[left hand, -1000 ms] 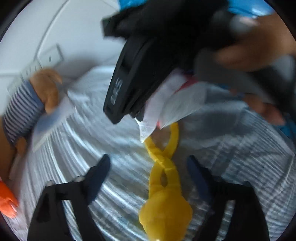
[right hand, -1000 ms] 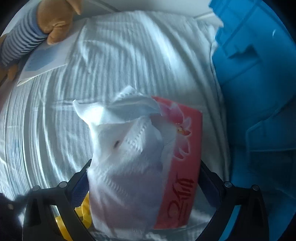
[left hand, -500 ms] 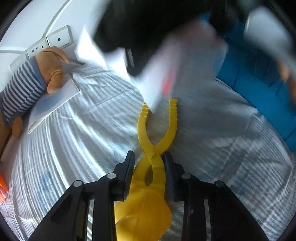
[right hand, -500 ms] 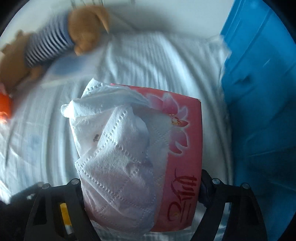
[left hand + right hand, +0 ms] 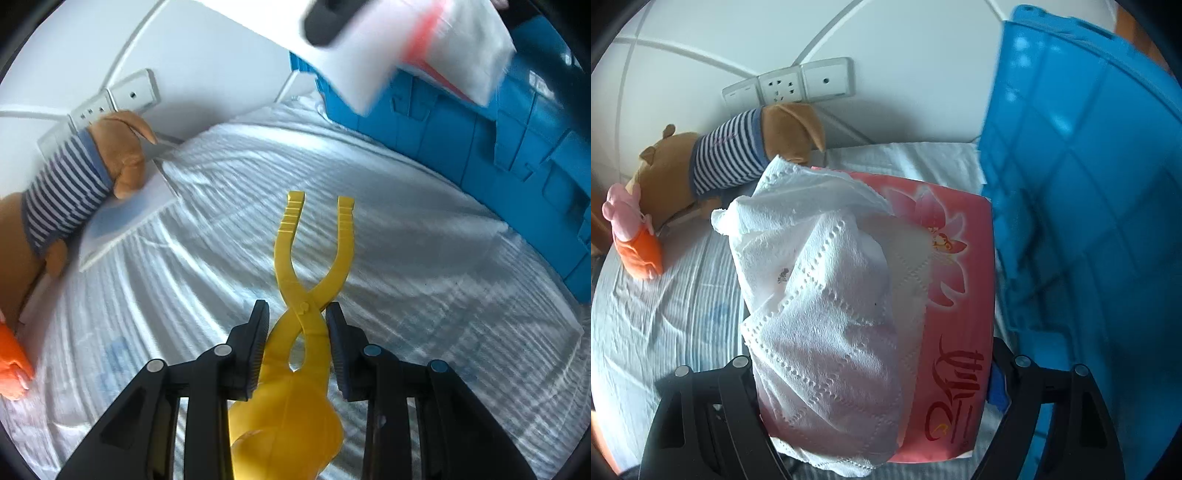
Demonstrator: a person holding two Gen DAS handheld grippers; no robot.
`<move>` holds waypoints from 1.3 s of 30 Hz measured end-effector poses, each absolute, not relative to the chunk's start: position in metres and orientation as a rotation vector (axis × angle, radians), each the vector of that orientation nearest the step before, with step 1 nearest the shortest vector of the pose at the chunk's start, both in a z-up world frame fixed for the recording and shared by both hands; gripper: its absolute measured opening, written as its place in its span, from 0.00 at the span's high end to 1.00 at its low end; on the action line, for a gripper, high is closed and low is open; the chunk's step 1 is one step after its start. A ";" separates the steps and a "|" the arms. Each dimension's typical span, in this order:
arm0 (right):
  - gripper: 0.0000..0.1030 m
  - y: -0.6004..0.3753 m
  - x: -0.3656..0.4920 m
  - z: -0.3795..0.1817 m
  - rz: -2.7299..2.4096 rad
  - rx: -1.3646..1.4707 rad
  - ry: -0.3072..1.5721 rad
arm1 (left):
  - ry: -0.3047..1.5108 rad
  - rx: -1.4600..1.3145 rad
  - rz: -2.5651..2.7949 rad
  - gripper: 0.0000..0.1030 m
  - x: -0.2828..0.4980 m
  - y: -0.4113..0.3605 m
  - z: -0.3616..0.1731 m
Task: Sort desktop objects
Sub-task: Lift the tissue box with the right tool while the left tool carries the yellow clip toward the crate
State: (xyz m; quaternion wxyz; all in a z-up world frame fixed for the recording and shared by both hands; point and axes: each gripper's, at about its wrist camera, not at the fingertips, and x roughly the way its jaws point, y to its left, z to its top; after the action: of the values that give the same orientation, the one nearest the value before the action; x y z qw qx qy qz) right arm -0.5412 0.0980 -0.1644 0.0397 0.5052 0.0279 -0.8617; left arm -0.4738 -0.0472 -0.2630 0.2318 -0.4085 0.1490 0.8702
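Since half a second earlier, the right gripper (image 5: 875, 391) had carried the pink flower-printed tissue pack (image 5: 945, 295) higher and closer to the blue plastic crate (image 5: 1089, 221), so that in the left wrist view the pack (image 5: 443, 48) now appeared blurred above the crate (image 5: 480, 147) instead of over the middle of the cloth. The left gripper (image 5: 297, 332) had kept its grip meanwhile, and the yellow plastic scissor-style tongs (image 5: 303, 332) showed more of their length.

The right fingers (image 5: 997, 373) stood wide apart, pressed against both sides of the tissue pack, with a loose white embossed tissue (image 5: 820, 314) draped over its left half. The pack hung clear of the white wrinkled cloth covering the surface (image 5: 657, 314), its right edge just beside the crate's wall.

The left fingers (image 5: 258, 343) were closed narrowly on the tongs just below their pivot; the two ridged handle ends pointed away from the gripper, toward the crate's left end.

Well to the left of the crate, a brown plush toy in a blue-and-white striped shirt (image 5: 738, 158) lay against the white wall under a row of white wall sockets (image 5: 790, 86), resting partly on a flat white-and-blue card (image 5: 125, 218). A small pink plush in an orange dress (image 5: 631, 236) lay farther left still.
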 end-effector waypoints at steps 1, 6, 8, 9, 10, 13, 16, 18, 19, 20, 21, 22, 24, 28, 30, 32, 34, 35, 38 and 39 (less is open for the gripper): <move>0.18 0.101 -0.540 -0.161 -2.647 1.545 0.078 | 0.417 -1.112 2.403 0.70 -0.471 -0.050 -0.257; 0.18 0.112 -0.516 -0.128 -2.683 1.462 0.034 | 0.429 -1.050 2.476 0.70 -0.462 -0.070 -0.221; 0.18 0.113 -0.507 -0.111 -2.697 1.403 0.015 | 0.428 -1.007 2.511 0.70 -0.453 -0.079 -0.199; 0.18 0.113 -0.498 -0.100 -2.705 1.369 0.010 | 0.436 -0.986 2.525 0.70 -0.450 -0.081 -0.188; 0.18 0.114 -0.490 -0.088 -2.714 1.335 0.005 | 0.444 -0.965 2.539 0.70 -0.446 -0.084 -0.176; 0.18 0.115 -0.462 -0.057 -2.734 1.242 -0.024 | 0.473 -0.887 2.573 0.70 -0.434 -0.088 -0.144; 0.18 0.119 -0.423 -0.021 -2.768 1.135 -0.030 | 0.490 -0.803 2.590 0.70 -0.418 -0.084 -0.110; 0.17 0.123 -0.402 -0.003 -2.788 1.086 -0.033 | 0.503 -0.750 2.593 0.70 -0.407 -0.078 -0.089; 0.17 0.125 -0.392 0.006 -2.797 1.061 -0.034 | 0.510 -0.723 2.592 0.70 -0.402 -0.073 -0.079; 0.17 0.127 -0.383 0.013 -2.807 1.044 -0.036 | 0.522 -0.700 2.584 0.70 -0.396 -0.066 -0.070; 0.17 0.132 -0.370 0.021 -2.819 1.024 -0.041 | 0.533 -0.676 2.576 0.70 -0.391 -0.060 -0.062; 0.17 0.135 -0.361 0.027 -2.831 1.006 -0.047 | 0.545 -0.652 2.567 0.70 -0.386 -0.053 -0.054; 0.17 0.144 -0.343 0.039 -2.864 0.970 -0.053 | 0.561 -0.610 2.550 0.70 -0.377 -0.040 -0.039; 0.17 0.168 -0.306 0.065 -2.945 0.894 -0.071 | 0.573 -0.534 2.514 0.70 -0.362 -0.012 -0.015; 0.17 0.185 -0.288 0.082 -2.995 0.863 -0.091 | 0.579 -0.496 2.494 0.70 -0.354 0.004 -0.004; 0.17 0.200 -0.275 0.089 -3.037 0.844 -0.111 | 0.585 -0.461 2.476 0.70 -0.347 0.021 0.006; 0.17 0.218 -0.260 0.097 -3.077 0.821 -0.122 | 0.589 -0.433 2.465 0.70 -0.339 0.039 0.016; 0.17 0.227 -0.253 0.101 -3.098 0.809 -0.128 | 0.590 -0.422 2.462 0.70 -0.334 0.047 0.021; 0.17 0.255 -0.235 0.112 -3.145 0.778 -0.144 | 0.588 -0.399 2.450 0.70 -0.325 0.076 0.035; 0.17 0.266 -0.231 0.116 -3.158 0.772 -0.148 | 0.591 -0.390 2.451 0.70 -0.321 0.087 0.040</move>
State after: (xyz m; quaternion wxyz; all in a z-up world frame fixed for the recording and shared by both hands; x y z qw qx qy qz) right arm -0.2305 0.2663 0.1156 -0.0561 0.2368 -0.0455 -0.9689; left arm -0.3213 0.0869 0.0403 0.2909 -0.1461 0.2216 0.9192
